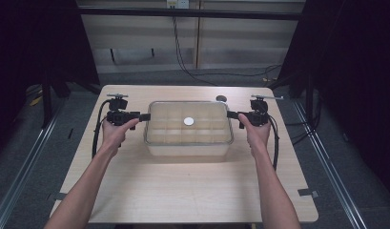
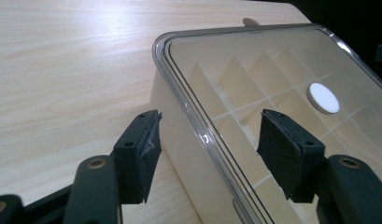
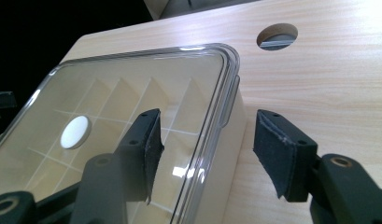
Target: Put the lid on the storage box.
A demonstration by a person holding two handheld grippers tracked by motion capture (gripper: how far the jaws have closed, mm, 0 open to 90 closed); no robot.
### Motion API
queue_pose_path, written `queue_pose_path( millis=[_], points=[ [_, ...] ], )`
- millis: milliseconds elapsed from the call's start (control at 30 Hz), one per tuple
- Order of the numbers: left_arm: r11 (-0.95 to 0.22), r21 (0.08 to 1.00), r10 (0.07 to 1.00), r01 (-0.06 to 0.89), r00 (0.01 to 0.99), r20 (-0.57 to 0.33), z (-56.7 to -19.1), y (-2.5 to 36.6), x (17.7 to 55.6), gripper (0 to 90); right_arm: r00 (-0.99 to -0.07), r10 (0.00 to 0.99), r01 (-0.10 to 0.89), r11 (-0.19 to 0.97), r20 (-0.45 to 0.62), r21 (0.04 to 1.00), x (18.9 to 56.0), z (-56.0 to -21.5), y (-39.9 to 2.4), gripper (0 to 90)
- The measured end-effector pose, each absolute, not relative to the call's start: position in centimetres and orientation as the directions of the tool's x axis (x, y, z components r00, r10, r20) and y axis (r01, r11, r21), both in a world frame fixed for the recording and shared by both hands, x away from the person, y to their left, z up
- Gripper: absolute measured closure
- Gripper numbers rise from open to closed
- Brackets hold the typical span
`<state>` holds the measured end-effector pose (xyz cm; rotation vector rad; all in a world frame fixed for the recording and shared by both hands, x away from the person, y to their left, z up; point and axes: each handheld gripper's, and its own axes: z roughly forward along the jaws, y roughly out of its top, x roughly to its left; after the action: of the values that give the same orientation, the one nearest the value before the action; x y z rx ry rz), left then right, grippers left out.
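A pale box (image 1: 188,148) divided into several compartments stands at the middle of the table under a clear lid (image 1: 169,119). A white round disc (image 1: 188,121) sits at the lid's centre. My left gripper (image 1: 145,116) is at the box's left end, open, its jaws either side of the lid's rim (image 2: 179,88) without touching it. My right gripper (image 1: 230,114) is at the right end, also open, straddling the lid's edge (image 3: 228,88). Both gripper views show the disc (image 2: 323,98) (image 3: 75,132) farther along the lid.
The light wooden table (image 1: 183,191) has a round hole (image 1: 221,98) (image 3: 277,36) behind the box's right corner. Dark curtains flank the table and metal rails run along the floor on both sides. Cables trail from each gripper.
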<state>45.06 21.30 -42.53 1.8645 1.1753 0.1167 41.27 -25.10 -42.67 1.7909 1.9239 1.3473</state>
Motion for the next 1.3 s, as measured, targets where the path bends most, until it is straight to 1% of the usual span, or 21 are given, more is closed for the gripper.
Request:
queue_pose_path(
  millis=[67, 133, 167, 267, 333, 433, 533, 733, 800, 900, 933, 1067, 1300],
  points=[
    [-0.150, 0.730, 0.758, 0.667, 0.551, -0.348, -42.3, 21.5, 44.7, 39.8, -0.266, 0.863, 0.690, -0.140, 0.429, 0.710, 40.7, -42.3, -25.4, 41.6],
    [-0.157, 0.735, 0.749, 0.659, 0.565, -0.347, -42.3, 21.6, 44.4, 42.2, -0.287, 0.866, 0.680, -0.118, 0.411, 0.724, 40.2, -42.0, -25.5, 44.2],
    [-0.163, 0.737, 0.751, 0.656, 0.566, -0.339, -42.4, 21.7, 44.3, 42.2, -0.297, 0.867, 0.675, -0.106, 0.399, 0.730, 40.0, -41.9, -25.5, 46.5],
    [-0.180, 0.739, 0.744, 0.649, 0.582, -0.330, -42.4, 22.0, 43.7, 42.0, -0.319, 0.864, 0.665, -0.088, 0.389, 0.742, 39.1, -41.5, -25.5, 47.2],
    [-0.173, 0.745, 0.738, 0.644, 0.585, -0.335, -42.3, 22.0, 43.2, 41.9, -0.333, 0.858, 0.654, -0.088, 0.390, 0.751, 38.5, -41.4, -25.5, 47.2],
    [-0.197, 0.751, 0.734, 0.630, 0.603, -0.313, -42.1, 22.2, 42.3, 42.1, -0.349, 0.842, 0.647, -0.101, 0.412, 0.755, 37.6, -41.3, -25.7, 46.9],
    [-0.201, 0.753, 0.727, 0.627, 0.611, -0.314, -42.0, 22.3, 41.6, 42.9, -0.353, 0.841, 0.651, -0.094, 0.410, 0.753, 36.9, -41.6, -25.9, 45.8],
    [-0.167, 0.779, 0.711, 0.605, 0.621, -0.330, -41.7, 22.8, 40.2, 43.2, -0.389, 0.822, 0.634, -0.089, 0.416, 0.768, 35.0, -41.3, -25.7, 44.3],
    [-0.180, 0.785, 0.709, 0.593, 0.631, -0.314, -41.5, 23.1, 39.7, 43.2, -0.407, 0.816, 0.617, -0.087, 0.411, 0.782, 33.9, -40.9, -25.6, 43.3],
    [-0.170, 0.793, 0.705, 0.585, 0.635, -0.317, -41.4, 23.1, 38.9, 43.2, -0.409, 0.812, 0.610, -0.095, 0.416, 0.786, 33.4, -40.8, -25.6, 41.5],
    [-0.189, 0.796, 0.703, 0.575, 0.645, -0.299, -41.4, 23.2, 38.7, 43.2, -0.408, 0.808, 0.609, -0.105, 0.425, 0.786, 33.0, -40.7, -25.6, 41.0],
    [-0.208, 0.802, 0.700, 0.560, 0.658, -0.278, -41.2, 23.3, 37.5, 43.3, -0.424, 0.803, 0.597, -0.099, 0.418, 0.796, 31.8, -40.5, -25.6, 40.9],
    [-0.202, 0.805, 0.692, 0.558, 0.663, -0.286, -41.4, 23.8, 35.6, 43.6, -0.426, 0.805, 0.590, -0.098, 0.413, 0.801, 29.9, -40.6, -26.3, 41.4]
  ],
)
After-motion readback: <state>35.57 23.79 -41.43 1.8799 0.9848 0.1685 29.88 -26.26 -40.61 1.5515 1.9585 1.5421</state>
